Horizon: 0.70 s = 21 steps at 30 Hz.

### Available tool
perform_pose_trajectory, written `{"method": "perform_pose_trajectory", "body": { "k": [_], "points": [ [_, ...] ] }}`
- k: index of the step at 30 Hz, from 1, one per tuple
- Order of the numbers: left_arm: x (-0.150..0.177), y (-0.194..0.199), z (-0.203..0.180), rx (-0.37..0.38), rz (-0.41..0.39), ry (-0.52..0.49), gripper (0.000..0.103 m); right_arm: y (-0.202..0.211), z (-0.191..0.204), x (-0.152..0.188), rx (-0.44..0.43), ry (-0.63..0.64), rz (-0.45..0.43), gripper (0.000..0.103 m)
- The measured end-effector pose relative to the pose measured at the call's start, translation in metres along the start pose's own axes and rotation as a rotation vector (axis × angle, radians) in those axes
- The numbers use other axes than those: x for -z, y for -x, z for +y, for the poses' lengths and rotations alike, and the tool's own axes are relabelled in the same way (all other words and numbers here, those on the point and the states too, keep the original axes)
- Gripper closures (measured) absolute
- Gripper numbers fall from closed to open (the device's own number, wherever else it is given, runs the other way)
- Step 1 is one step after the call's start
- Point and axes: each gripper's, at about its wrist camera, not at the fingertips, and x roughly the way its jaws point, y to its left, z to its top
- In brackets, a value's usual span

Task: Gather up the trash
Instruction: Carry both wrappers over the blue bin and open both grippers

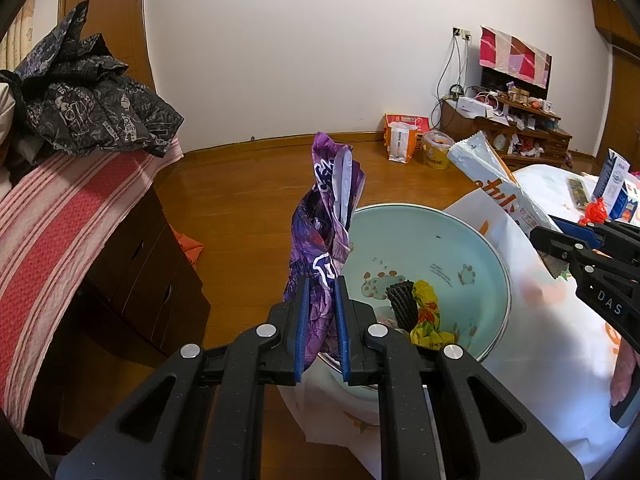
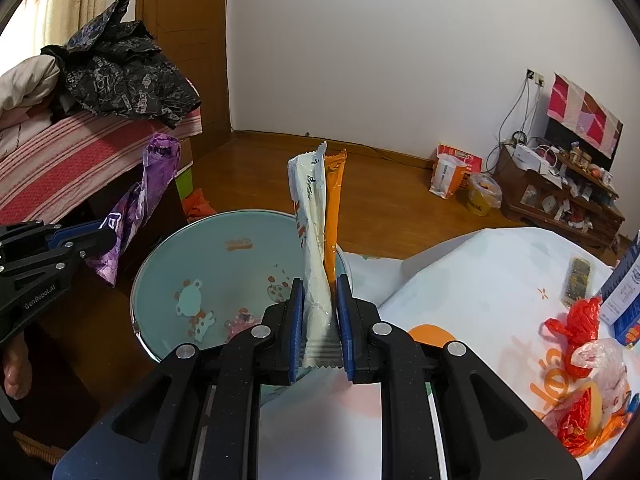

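My left gripper (image 1: 320, 304) is shut on a crumpled purple snack wrapper (image 1: 326, 220) that stands upright over the near rim of a pale blue basin (image 1: 472, 248). Inside the basin lie a black ridged piece (image 1: 401, 304) and a yellow wrapper (image 1: 428, 316). My right gripper (image 2: 320, 300) is shut on a white and orange snack bag (image 2: 316, 232), held upright over the basin's (image 2: 168, 264) right rim. The purple wrapper (image 2: 140, 200) and left gripper (image 2: 86, 246) show at the left of the right wrist view. The white bag (image 1: 496, 176) shows at the right in the left wrist view.
A table under a white cloth (image 2: 480, 292) carries red plastic bags (image 2: 576, 320), a blue carton (image 2: 624, 296) and a small dark packet (image 2: 578, 282). A striped bed (image 1: 60, 216) with a dark jacket (image 1: 96, 100) stands left. Bags (image 1: 404, 140) and a cluttered cabinet (image 1: 520, 128) line the far wall.
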Motion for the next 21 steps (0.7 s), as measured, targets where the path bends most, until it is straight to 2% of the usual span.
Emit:
{"method": "perform_pose_trajectory", "body": {
  "k": [21],
  "points": [
    [0.0033, -0.0024, -0.0051, 0.018, 0.002, -0.007, 0.089, -0.0031, 0.0058, 0.0022, -0.007, 0.014, 0.009, 0.085]
  ]
}}
